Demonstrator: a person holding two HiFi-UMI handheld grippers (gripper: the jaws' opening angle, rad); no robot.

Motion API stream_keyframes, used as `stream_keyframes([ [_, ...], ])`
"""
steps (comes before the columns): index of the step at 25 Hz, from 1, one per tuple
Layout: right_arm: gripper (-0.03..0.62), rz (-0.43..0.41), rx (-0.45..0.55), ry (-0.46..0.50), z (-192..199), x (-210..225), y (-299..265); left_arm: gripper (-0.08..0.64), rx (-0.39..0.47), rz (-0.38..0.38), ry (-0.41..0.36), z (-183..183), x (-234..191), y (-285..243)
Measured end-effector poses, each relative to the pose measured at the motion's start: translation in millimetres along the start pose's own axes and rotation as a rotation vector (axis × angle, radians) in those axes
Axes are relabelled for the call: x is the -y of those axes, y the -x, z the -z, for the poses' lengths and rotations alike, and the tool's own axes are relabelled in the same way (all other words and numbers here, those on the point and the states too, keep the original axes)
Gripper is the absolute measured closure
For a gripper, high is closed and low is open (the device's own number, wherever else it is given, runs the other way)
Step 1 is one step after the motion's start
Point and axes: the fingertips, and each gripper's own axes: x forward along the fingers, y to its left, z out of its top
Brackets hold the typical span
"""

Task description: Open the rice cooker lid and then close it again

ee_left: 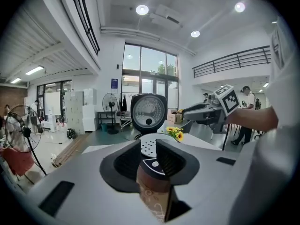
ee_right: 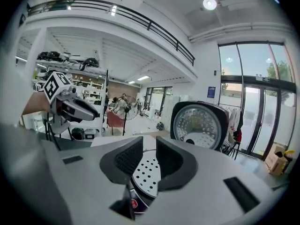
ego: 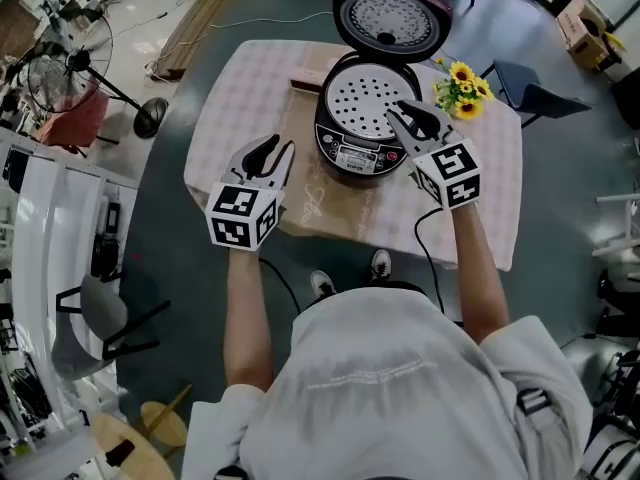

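Note:
The rice cooker stands on the table with its lid swung up and back, showing the perforated inner tray. My right gripper hovers over the cooker's front right rim, jaws apart with nothing between them; through the gap of the right gripper I see the tray and the raised lid. My left gripper is open and empty, left of the cooker above the table. The left gripper view shows the lid straight ahead and the right gripper beside it.
A bunch of sunflowers stands right of the cooker. A checked cloth covers the table, with a brown mat at the front edge. A floor fan is far left, a dark chair far right.

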Motion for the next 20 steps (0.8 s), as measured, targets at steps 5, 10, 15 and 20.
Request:
stream_keyframes([
  [5,0.476,0.066,0.056,-0.023,-17,24,32,0.448,0.047,0.017,-0.035,-28,4,-5],
  [10,0.472,0.154,0.094,-0.057,-22,47,63,0.448,0.078,0.055,-0.061,-45,13,-10],
  [15,0.468,0.222,0.082,-0.081,-13,63,77,0.448,0.082,0.099,-0.079,-49,20,-18],
  [20,0.468,0.262,0.058,-0.087,-8,59,86,0.448,0.084,0.142,-0.084,-46,24,-18],
])
